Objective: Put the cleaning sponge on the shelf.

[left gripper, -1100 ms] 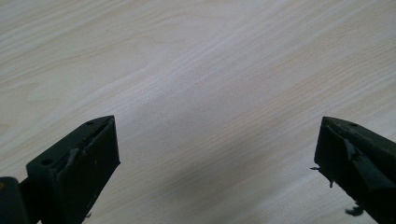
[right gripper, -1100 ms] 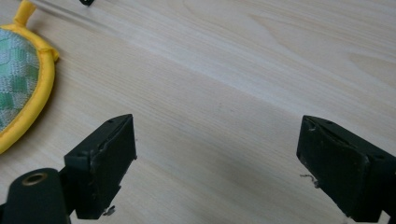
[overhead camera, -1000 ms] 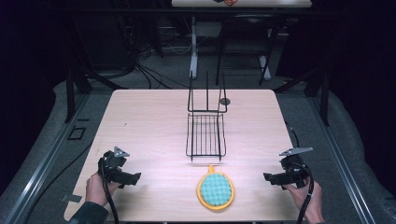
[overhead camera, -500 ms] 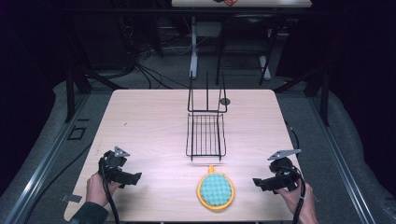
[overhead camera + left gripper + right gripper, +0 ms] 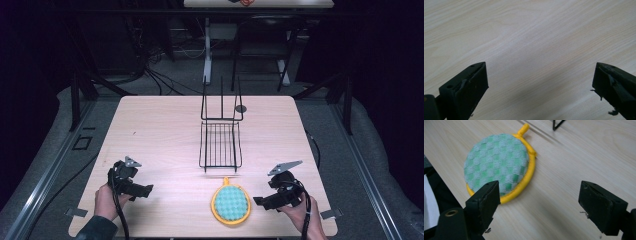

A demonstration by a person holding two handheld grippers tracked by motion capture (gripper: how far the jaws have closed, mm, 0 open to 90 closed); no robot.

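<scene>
On the left, a hand holds the left gripper (image 5: 146, 189) low over the wooden table (image 5: 160, 130), jaws spread wide. A black wire rack (image 5: 220, 142) stands mid-table. Just in front lies a round green-and-yellow pot holder (image 5: 230, 204). Right gripper (image 5: 259, 201), jaws wide apart, sits just beside it.
</scene>
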